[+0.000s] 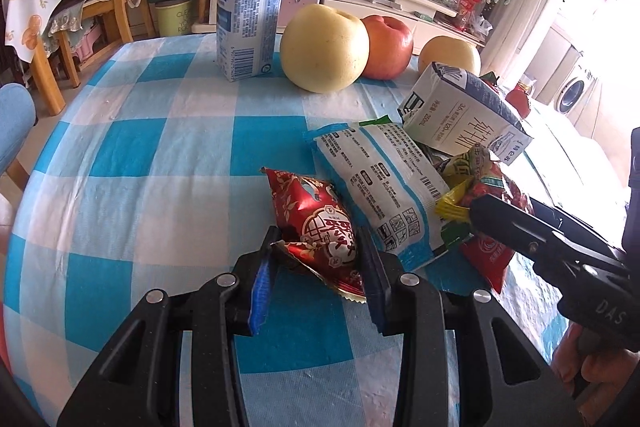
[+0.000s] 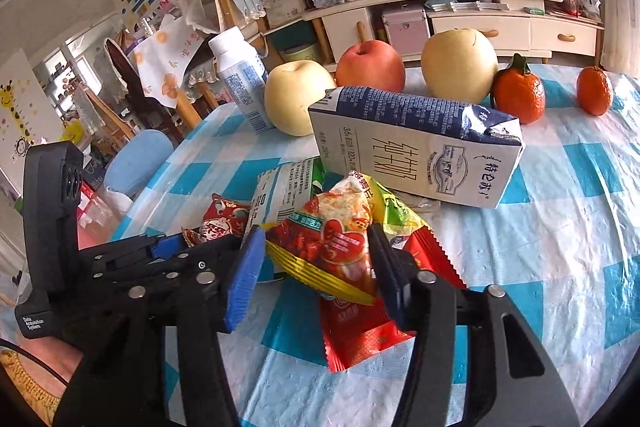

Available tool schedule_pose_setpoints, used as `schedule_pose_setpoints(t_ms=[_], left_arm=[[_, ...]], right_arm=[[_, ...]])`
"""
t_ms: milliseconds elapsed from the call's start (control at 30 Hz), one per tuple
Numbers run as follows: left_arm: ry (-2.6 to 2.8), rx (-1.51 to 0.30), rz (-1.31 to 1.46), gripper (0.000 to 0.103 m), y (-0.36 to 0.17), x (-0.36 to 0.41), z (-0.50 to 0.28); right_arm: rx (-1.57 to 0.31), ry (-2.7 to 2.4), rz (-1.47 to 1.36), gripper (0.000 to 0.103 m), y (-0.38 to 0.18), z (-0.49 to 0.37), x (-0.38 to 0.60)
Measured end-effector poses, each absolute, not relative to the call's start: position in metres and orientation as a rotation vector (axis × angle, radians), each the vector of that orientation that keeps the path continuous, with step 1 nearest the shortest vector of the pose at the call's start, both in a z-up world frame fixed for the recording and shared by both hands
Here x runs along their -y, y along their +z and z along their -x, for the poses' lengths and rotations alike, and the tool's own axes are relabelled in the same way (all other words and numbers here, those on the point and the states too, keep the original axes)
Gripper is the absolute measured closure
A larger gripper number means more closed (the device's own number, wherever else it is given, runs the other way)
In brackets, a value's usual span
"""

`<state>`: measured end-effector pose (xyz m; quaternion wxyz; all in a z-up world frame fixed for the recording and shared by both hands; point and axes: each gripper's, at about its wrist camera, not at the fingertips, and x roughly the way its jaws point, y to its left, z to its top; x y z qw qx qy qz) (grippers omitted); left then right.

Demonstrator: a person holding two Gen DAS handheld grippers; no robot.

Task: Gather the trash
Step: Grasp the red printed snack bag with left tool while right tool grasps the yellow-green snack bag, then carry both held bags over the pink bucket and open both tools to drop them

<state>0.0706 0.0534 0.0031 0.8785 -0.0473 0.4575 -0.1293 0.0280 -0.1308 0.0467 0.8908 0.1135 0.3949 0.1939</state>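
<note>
The left gripper (image 1: 320, 259) clamps a red foil wrapper (image 1: 316, 223) at the near edge of the trash pile on the blue-checked tablecloth (image 1: 160, 155); the right gripper (image 2: 316, 259) has its pads pressed on a red-and-yellow snack packet (image 2: 332, 239), just right of it; a white-and-blue pouch (image 1: 384, 183) and a milk carton (image 2: 416, 147) lie behind; the apples (image 2: 370, 67) and a white bottle (image 1: 250, 7) stand farther back.

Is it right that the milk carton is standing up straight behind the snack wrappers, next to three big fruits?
Not quite. The milk carton is lying on its side, as the right wrist view shows. It is behind the snack wrappers, near the three big fruits.
</note>
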Motion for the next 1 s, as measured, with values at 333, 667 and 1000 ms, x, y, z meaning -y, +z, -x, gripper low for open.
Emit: schedule_pose_setpoints(t_ms=[333,667,1000], left_arm=[[-0.277,-0.932,0.164,0.063,0.011,-0.069,-0.061],[-0.274,-0.908,0.222,0.063,0.018,-0.087,-0.036],[-0.218,-0.88,0.293,0.063,0.022,-0.11,0.001]], right_arm=[[-0.83,0.431,-0.146,0.09,0.044,-0.02,0.12],[-0.787,0.456,-0.065,0.094,0.049,0.0,0.108],[-0.759,0.444,-0.023,0.095,0.057,0.026,0.094]])
